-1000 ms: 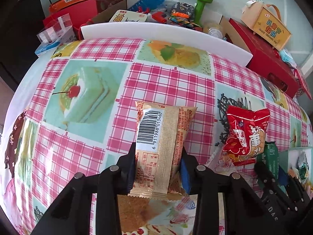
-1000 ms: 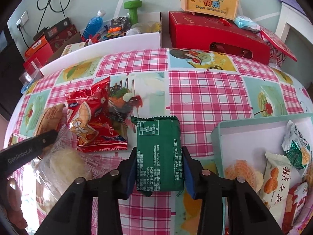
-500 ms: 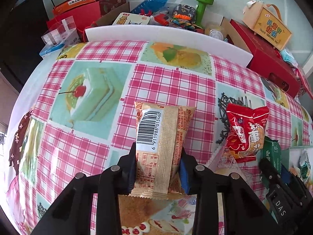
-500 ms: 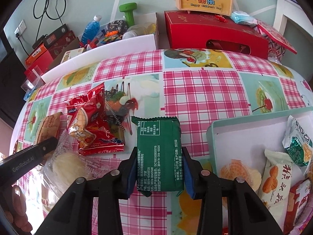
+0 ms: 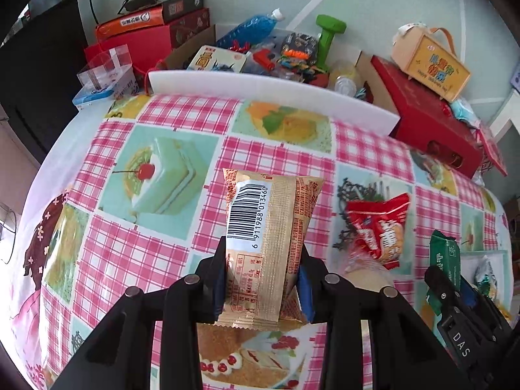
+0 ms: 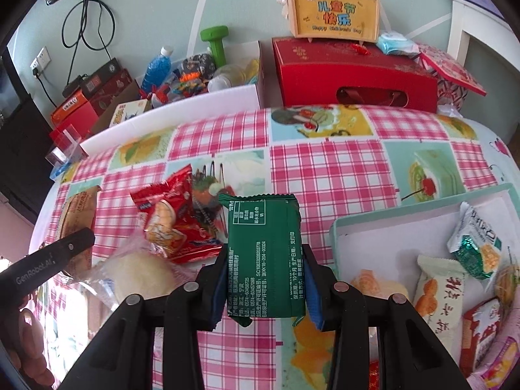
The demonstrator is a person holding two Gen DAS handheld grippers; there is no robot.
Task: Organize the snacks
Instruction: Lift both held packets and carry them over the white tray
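Now both grippers (left, right) clamp packets.

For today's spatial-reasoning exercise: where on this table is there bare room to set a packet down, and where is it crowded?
Free: the tablecloth between the white foam strip and the gold packet, and the checked stretch behind the tray. The tray's near-left floor is bare too. Crowded: around the red packet and clear-wrapped bun, and the tray's right side.

Pale green wall (white stripes), black cabinet left.
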